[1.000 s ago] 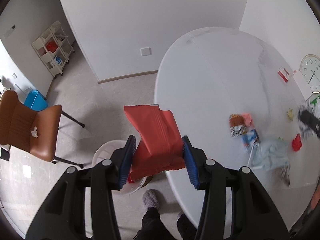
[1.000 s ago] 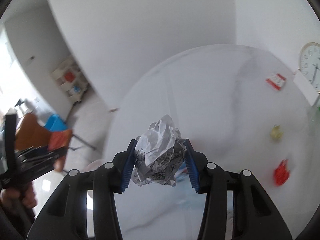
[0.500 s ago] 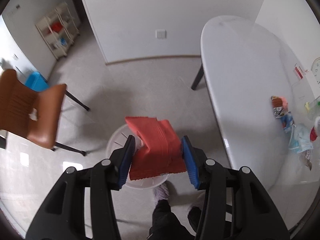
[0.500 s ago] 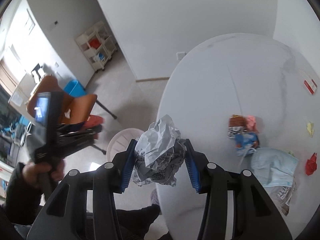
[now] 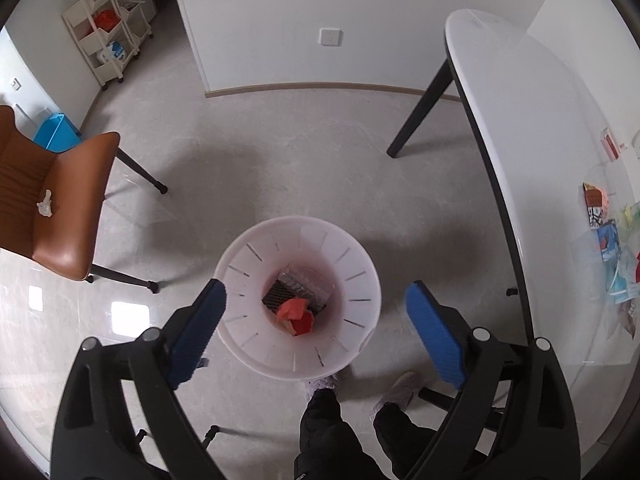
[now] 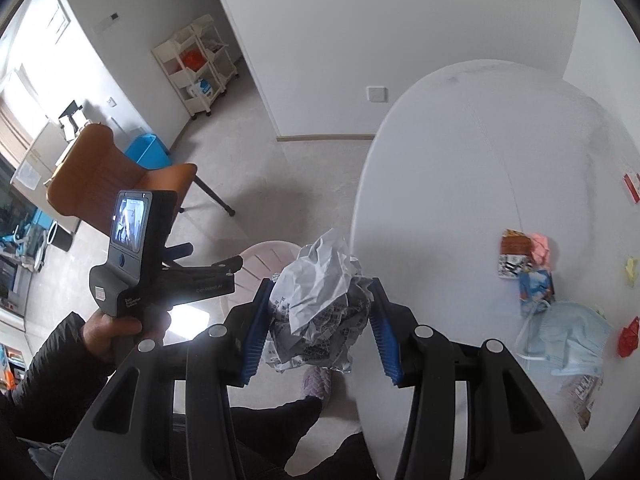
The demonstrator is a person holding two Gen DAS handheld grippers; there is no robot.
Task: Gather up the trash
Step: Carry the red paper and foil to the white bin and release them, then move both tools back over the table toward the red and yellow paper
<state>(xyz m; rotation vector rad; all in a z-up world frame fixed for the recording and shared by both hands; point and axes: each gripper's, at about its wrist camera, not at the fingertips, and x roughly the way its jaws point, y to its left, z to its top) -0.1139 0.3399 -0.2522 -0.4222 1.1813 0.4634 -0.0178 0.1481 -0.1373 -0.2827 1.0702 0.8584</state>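
brown chair [image 5: 60, 216] beside cream shelf cart [image 5: 108, 36] and blue bin [image 5: 56, 136].

A wastebasket [image 5: 297, 304] holding wrappers [image 5: 296, 314] sits on the floor between the left fingers [image 5: 198, 330], the tabletop [image 5: 560, 160] right of them.

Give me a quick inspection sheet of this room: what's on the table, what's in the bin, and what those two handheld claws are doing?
Surface: white oval table, trash only toward its right side.
Job's things: white slotted bin on the floor holds a red wrapper; crumpled newspaper ball.
Clutter: face mask, snack wrappers, red scrap, yellow scrap on the table; a white wad on the brown chair.
Grippers: left gripper open, empty, above the bin; right gripper shut on the newspaper ball.
Cables: nothing seen.
Surroundings: shelf cart, blue box, wall switch plate.
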